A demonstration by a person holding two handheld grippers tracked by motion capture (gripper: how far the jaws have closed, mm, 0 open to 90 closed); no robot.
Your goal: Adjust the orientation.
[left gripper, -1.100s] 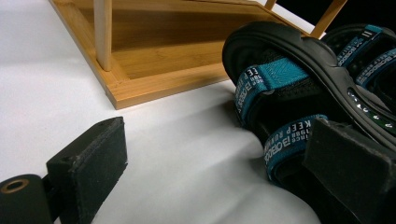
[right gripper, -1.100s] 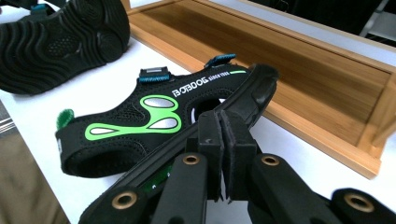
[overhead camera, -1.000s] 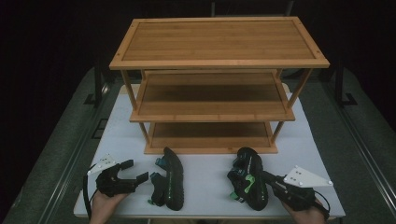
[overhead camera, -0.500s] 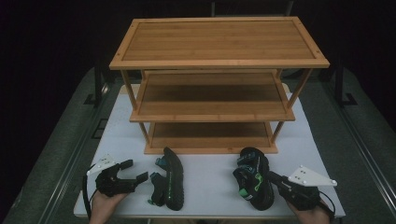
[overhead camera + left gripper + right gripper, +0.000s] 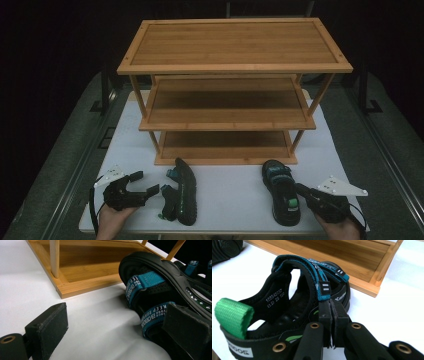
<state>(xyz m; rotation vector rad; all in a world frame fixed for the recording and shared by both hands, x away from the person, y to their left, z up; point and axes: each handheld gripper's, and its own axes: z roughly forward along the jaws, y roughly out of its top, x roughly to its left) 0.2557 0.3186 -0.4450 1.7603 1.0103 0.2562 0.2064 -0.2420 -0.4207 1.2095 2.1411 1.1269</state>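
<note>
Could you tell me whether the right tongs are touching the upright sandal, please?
Touching. In the right gripper view the right tongs are shut, pads pinched on the teal strap end at the side of the upright sandal.

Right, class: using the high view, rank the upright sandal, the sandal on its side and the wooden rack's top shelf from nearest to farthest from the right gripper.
1. Upright sandal, at the right gripper, jaws shut on its strap.
2. Sandal on its side, left, by the left gripper.
3. Top shelf of the rack, at the back.
</note>
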